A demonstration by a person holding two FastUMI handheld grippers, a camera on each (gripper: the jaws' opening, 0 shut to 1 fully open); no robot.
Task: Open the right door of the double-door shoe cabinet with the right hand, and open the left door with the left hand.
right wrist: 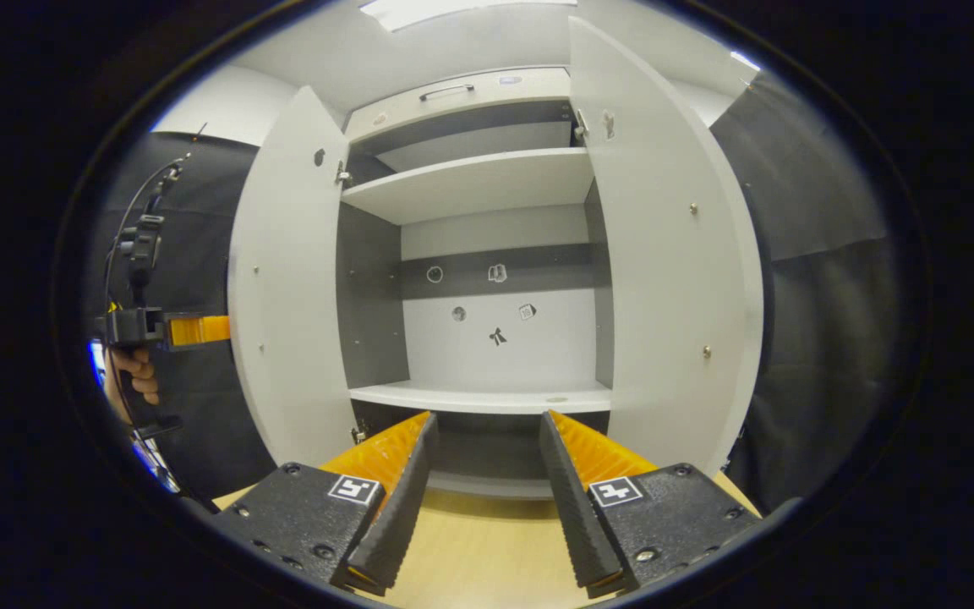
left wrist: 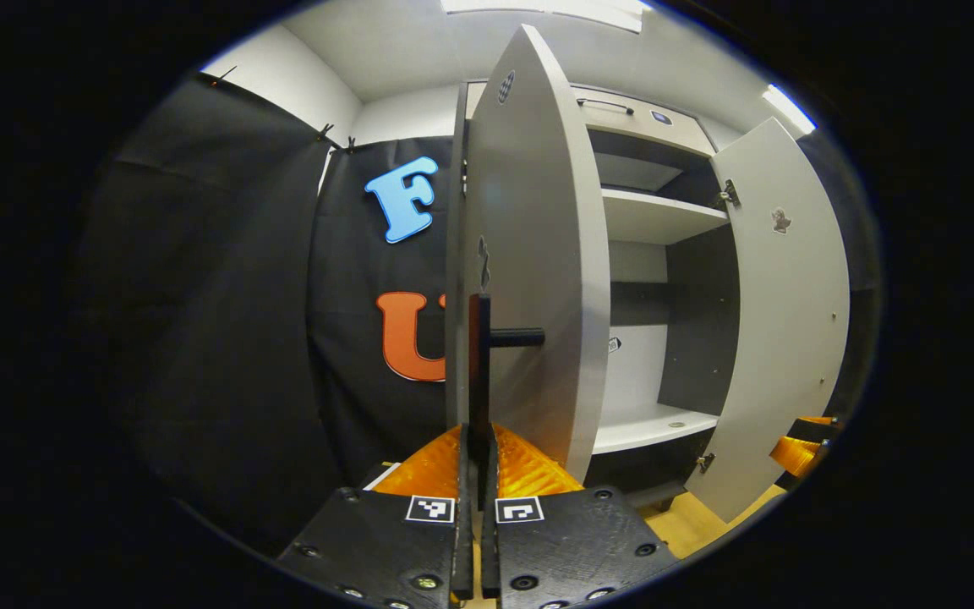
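— Where did we find the shoe cabinet [right wrist: 487, 254]?

— It stood straight ahead of us on the pale wooden floor [right wrist: 470, 550], both doors swung wide. In the right gripper view the left door [right wrist: 288, 288] and right door [right wrist: 664, 254] flanked bare shelves [right wrist: 470, 182].

— And the left gripper [left wrist: 477, 474]?

— In the left gripper view its fingers were clamped on the dark handle [left wrist: 480, 372] of the left door, which we saw nearly edge-on. The right gripper view showed it too, beside that door with a hand [right wrist: 136, 376] holding it.

— And the right gripper [right wrist: 483, 474]?

— It hung before the open cabinet with its fingers spread apart, gripping nothing, clear of the right door.
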